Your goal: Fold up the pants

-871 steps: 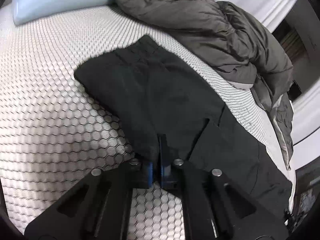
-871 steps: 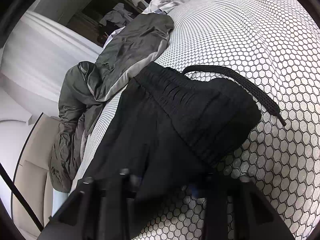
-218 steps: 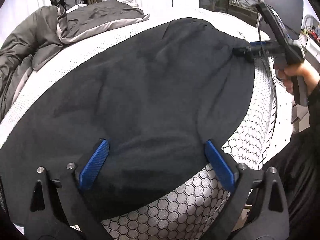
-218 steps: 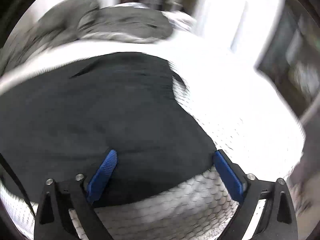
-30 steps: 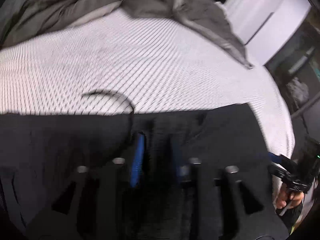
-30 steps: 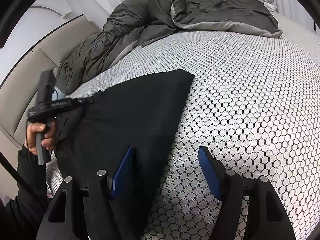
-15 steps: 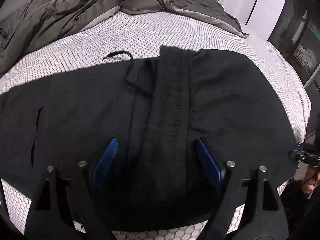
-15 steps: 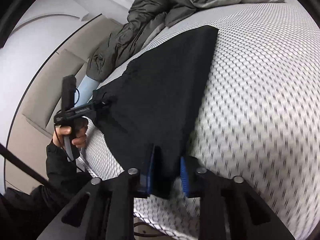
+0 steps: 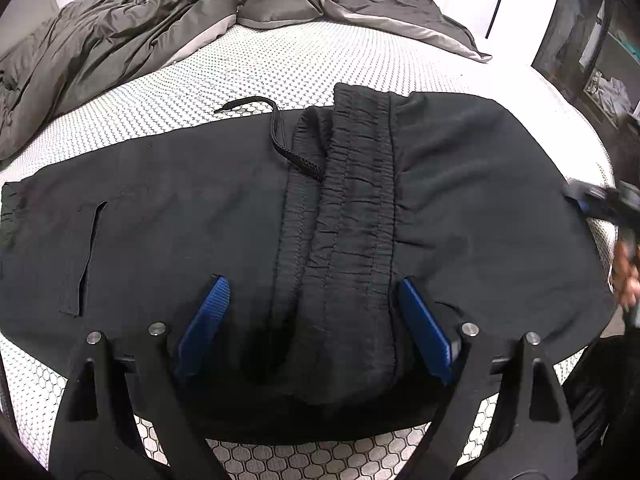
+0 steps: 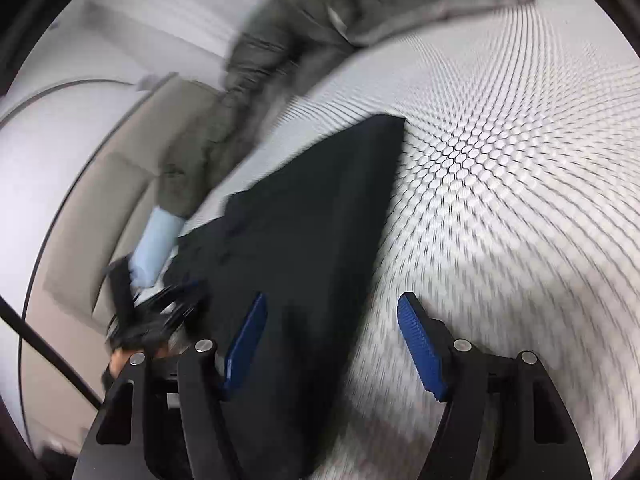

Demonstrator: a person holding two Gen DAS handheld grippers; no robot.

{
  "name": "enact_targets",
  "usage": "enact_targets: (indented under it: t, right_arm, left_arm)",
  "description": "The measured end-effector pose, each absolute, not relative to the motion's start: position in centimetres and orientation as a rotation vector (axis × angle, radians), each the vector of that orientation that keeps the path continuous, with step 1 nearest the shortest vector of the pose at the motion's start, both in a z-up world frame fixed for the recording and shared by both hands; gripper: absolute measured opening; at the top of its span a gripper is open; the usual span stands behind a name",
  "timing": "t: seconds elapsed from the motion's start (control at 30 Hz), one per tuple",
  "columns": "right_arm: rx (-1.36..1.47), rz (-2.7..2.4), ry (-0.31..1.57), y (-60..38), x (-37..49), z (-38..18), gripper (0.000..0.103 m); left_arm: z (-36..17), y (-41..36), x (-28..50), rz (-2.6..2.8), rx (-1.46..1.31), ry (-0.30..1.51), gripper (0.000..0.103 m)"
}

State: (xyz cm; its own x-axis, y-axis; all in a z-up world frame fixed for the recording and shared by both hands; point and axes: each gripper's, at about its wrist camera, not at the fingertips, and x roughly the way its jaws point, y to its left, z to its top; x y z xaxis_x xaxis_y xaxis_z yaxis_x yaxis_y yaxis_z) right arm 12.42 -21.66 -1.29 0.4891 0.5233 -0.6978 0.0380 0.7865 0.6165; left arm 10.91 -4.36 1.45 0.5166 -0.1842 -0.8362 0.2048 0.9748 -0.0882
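Black pants [image 9: 160,208] lie flat on the honeycomb-patterned mattress [image 9: 248,68], folded so the gathered waistband [image 9: 352,208] runs down the middle. A drawstring [image 9: 280,136] loops off its top. My left gripper [image 9: 314,320] stands over the near end of the waistband, its jaws opening wide and its blue pads [image 9: 204,324] clear of the cloth. In the blurred right wrist view my right gripper [image 10: 332,344] is opening too; the pants' [image 10: 312,240] side edge lies between its pads, not pinched. The right gripper [image 9: 600,204] also shows at the pants' far right edge.
A rumpled grey duvet [image 9: 120,28] is piled along the back of the bed. A light blue pillow [image 10: 154,248] lies by the beige headboard [image 10: 100,184]. A hand [image 9: 628,276] shows at the right. Dark furniture [image 9: 592,40] stands beyond the bed's right side.
The left gripper laid the waistband down, let go and spread its jaws. The right gripper closed on the pants' edge half a second ago and has since released it.
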Motion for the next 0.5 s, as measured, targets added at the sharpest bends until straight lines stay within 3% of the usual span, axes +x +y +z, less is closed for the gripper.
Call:
enact_targets:
  t: [0.03, 0.1, 0.17, 0.27, 0.33, 0.43, 0.5]
  right_arm:
    - [0.627, 0.331, 1.048, -21.4, 13.5, -1.8, 0.027]
    - [0.591, 0.370, 1.087, -20.6, 17.0, -2.3, 0.018]
    - [0.507, 0.378, 1.044, -20.1, 19.6, -1.0, 0.017]
    - [0.429, 0.326, 1.023, -20.7, 23.4, -0.4, 0.024]
    - [0.404, 0.270, 1.068, -21.8, 24.0, -1.1, 0.038]
    - [0.441, 0.224, 1.068, -23.1, 22.5, -0.7, 0.048]
    - [0.438, 0.252, 1.073, -22.9, 20.3, 0.0, 0.048]
  left_arm:
    - [1.4, -4.4, 10.9, -0.231, 0.020, 1.000, 0.085]
    - [1.4, -4.4, 11.1, -0.219, 0.013, 0.997, 0.086]
    - [1.0, -4.4, 11.5, -0.209, 0.007, 0.999, 0.086]
    - [0.8, -4.8, 11.7, -0.206, 0.017, 0.996, 0.086]
    - [1.0, -4.9, 11.8, -0.200, 0.019, 0.994, 0.086]
    - [1.6, -4.7, 11.7, -0.202, 0.007, 0.987, 0.086]
    - [2.1, -4.6, 11.4, -0.216, 0.005, 0.974, 0.086]
